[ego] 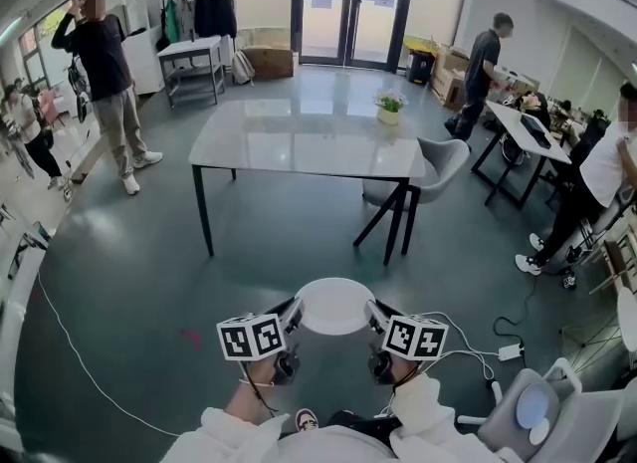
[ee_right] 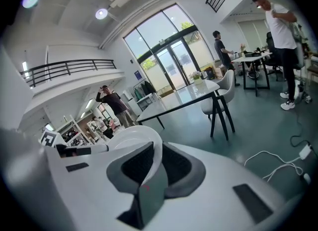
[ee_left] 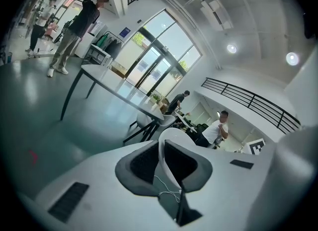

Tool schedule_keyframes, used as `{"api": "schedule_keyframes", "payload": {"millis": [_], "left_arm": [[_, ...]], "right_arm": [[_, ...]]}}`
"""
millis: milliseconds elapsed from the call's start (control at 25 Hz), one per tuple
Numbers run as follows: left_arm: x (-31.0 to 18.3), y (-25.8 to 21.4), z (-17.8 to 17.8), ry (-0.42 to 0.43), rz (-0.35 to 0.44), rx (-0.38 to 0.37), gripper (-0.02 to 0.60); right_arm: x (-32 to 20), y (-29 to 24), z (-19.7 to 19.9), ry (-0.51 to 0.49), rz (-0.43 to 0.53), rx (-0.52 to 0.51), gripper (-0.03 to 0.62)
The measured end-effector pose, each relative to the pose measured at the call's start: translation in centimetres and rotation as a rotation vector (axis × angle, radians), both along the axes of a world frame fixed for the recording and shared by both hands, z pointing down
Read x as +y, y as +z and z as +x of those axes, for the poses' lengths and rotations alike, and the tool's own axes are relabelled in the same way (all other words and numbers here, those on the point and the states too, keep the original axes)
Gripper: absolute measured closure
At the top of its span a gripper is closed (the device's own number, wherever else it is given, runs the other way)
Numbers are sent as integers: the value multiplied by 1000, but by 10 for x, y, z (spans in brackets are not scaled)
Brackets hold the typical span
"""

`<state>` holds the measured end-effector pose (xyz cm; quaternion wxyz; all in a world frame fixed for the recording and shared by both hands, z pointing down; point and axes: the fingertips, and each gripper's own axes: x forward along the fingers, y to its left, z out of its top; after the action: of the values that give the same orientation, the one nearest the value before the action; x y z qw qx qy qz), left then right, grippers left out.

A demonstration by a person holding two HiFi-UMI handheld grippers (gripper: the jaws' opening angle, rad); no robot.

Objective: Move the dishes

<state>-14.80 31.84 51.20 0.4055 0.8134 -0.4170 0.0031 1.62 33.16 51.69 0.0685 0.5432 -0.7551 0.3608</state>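
Note:
A round white plate (ego: 335, 306) hangs in the air in front of me, held level between both grippers. My left gripper (ego: 292, 314) is shut on its left rim and my right gripper (ego: 375, 314) is shut on its right rim. In the left gripper view the plate's edge (ee_left: 168, 138) stands between the two dark pads. In the right gripper view the plate (ee_right: 139, 138) runs out from the jaws toward the other gripper. A grey glossy table (ego: 309, 138) stands a few steps ahead, bare except for a small potted plant (ego: 389, 107).
A grey chair (ego: 430, 167) is tucked at the table's right side. Another chair (ego: 557, 411) stands at my lower right, and white cables with a power strip (ego: 510, 351) lie on the floor. People stand at the left, far right and back right. Desks (ego: 528, 132) line the right wall.

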Motion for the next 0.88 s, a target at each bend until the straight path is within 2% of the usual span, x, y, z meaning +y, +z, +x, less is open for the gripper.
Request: {"api": "schedule_keyframes", "payload": {"millis": [480,880], "left_arm": [[-23,8,-12,-13,-9,0,549],[-88,15,2,-26,0,-31,549]], "right_arm": [[-24,10,-12,-10,9,16,488],[-91,20,1,-25,6,-3,488]]}}
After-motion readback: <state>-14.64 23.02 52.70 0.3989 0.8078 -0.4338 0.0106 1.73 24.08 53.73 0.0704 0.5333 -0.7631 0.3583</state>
